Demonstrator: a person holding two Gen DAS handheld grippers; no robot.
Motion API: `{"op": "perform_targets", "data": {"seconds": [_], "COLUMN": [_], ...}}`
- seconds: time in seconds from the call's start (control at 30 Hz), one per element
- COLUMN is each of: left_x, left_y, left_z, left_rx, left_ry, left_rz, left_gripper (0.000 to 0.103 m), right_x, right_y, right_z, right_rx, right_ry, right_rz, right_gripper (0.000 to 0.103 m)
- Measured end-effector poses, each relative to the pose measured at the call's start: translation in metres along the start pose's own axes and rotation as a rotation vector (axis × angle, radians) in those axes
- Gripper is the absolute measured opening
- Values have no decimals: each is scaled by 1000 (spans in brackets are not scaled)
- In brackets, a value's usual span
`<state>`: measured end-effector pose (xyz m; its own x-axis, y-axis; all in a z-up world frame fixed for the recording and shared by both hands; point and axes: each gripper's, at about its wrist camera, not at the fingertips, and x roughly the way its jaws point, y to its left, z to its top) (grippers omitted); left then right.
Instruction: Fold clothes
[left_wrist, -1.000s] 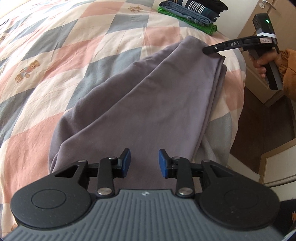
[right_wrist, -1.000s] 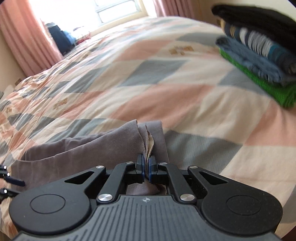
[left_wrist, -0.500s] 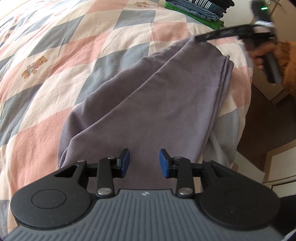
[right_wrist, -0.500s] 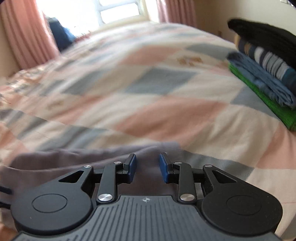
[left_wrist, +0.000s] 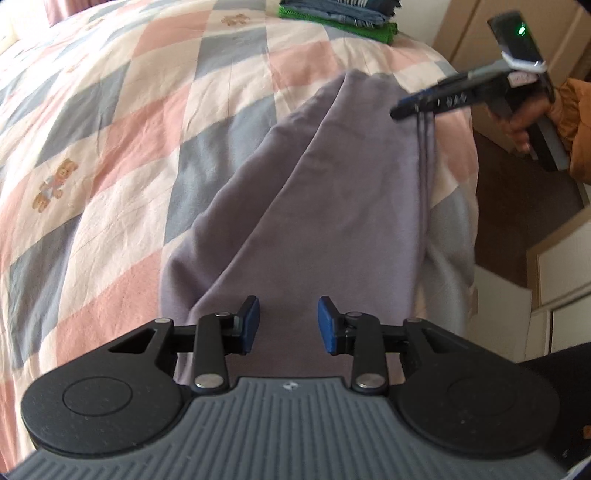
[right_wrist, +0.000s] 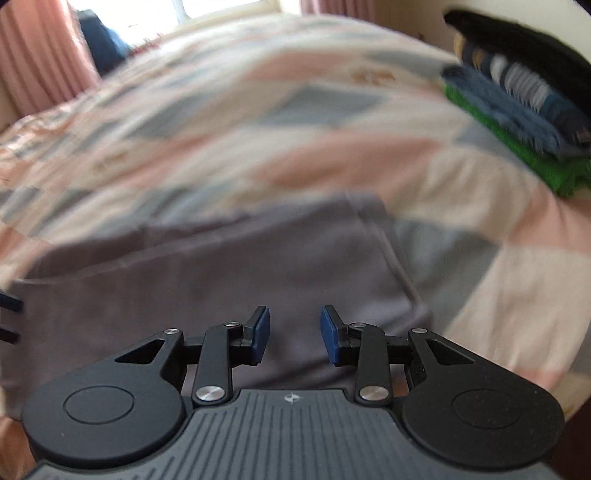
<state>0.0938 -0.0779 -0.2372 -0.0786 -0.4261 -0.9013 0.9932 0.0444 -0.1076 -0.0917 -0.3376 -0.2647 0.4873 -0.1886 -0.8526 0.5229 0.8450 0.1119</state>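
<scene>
Left wrist view: left claw (left_wrist: 288, 324) spread, empty, over near end of folded grey-purple cotton garment (left_wrist: 325, 206); garment lies lengthwise on pink-grey-cream checked quilt (left_wrist: 122, 122) of bed, near its edge; right claw (left_wrist: 397, 110) above far end, hand (left_wrist: 526, 120) gripping handle.

Right wrist view, blurred: right claw (right_wrist: 294, 340) spread, empty, above garment (right_wrist: 229, 280); stack of folded clothes (right_wrist: 517, 103) at far right.

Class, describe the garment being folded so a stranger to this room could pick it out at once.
Start with the bed's checked quilt of pink, cream and grey-blue squares. Near its edge, in front of both open hand-held grippers, lies one long grey-purple garment. Unlike the stack of folded clothes at the far corner, it is plain, single and spread out lengthwise.
</scene>
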Motion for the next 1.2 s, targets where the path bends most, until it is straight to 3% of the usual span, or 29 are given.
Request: {"op": "perform_targets", "data": {"seconds": [0.1, 0.2, 0.33, 0.47, 0.57, 0.67, 0.77, 0.9, 1.0, 1.03, 1.13, 1.2], "left_x": [9, -17, -50, -55, -42, -11, -22, -53, -54, -48, -24, -10], "left_y": [17, 29, 48, 56, 52, 54, 59, 40, 17, 12, 10, 14], "left_z": [-7, -10, -26, -31, -34, -40, -42, -60, -94, -108, -148, -165], "left_rx": [20, 74, 163, 228, 306, 384, 429, 701, 1043, 1167, 1500, 1629], "left_ry": [19, -37, -60, -70, -68, -2, -12, -60, -126, -153, -222, -266], "left_rz": [-44, -95, -99, -126, -155, -105, -117, -60, 55, 103, 207, 258], "left_gripper": [16, 17, 17, 17, 17, 21, 21, 24, 30, 39, 42, 43], "right_x": [-5, -41, -80, -85, -62, -37, -58, -72, -55, -46, -24, -15], "right_y": [8, 45, 122, 216, 269, 292, 299, 342, 376, 386, 406, 413], "right_z": [-5, -9, -44, -87, -111, -130, -133, -141, -149, -156, -175, -182], "right_rx": [81, 126, 268, 353, 297, 168, 173, -70, -283, -363, -570, -645], "right_ry": [-19, -78, -134, -114, -23, 80, 32, -33, -34, -37, -42, -50], "right_rz": [-73, -145, -75, 26, 75, -31, -82, -213, -339, -390, -502, -568], "right_gripper": [34, 35, 36, 36, 34, 32, 33, 49, 59, 65, 64, 64]}}
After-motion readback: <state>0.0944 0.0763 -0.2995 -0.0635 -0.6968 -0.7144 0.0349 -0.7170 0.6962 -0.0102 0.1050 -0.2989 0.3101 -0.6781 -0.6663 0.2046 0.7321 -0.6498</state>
